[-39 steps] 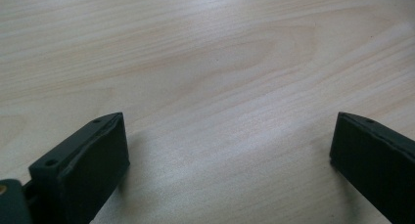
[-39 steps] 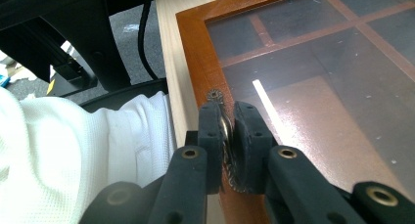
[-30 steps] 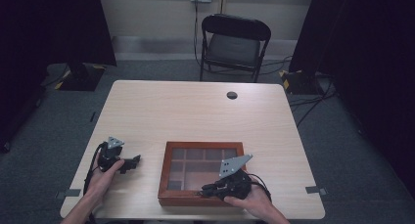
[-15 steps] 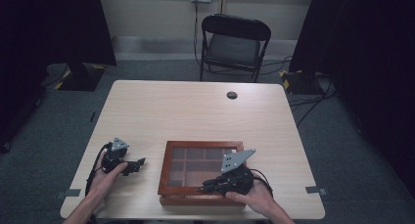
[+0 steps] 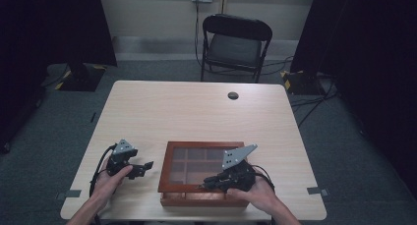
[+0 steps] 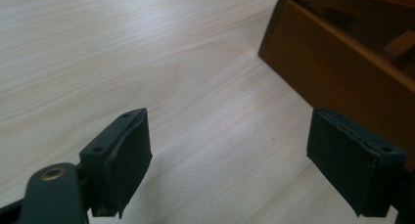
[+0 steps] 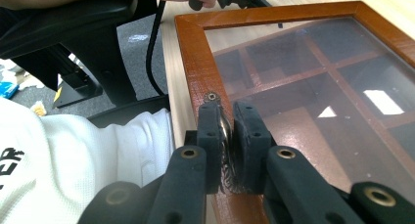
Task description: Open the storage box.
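Observation:
A brown wooden box [image 5: 196, 200] with a glass-paned lid [image 5: 167, 167] stands near the table's front edge, its dividers showing through the pane. My right gripper [image 5: 206, 184] is at the lid's front rail, shut on a small metal pull [image 7: 224, 128] fixed to the lid frame [image 7: 193, 48]. The lid's front edge looks lifted a little off the box. To the left of the box my left gripper [image 5: 146, 166] rests low over the table and stands open with nothing between its pads [image 6: 129, 150]. The box's side wall [image 6: 342, 62] is just to its right.
The light wooden table [image 5: 196, 112] has a round cable hole [image 5: 233, 95] near its far edge. A black folding chair [image 5: 236, 43] stands behind the table. Dark curtains hang at both sides. A white garment [image 7: 63, 155] on the person is close below my right gripper.
The left gripper has slid a little to the right, nearer the box. The right gripper stays on the lid's front rail, and the lid's front edge seems slightly raised.

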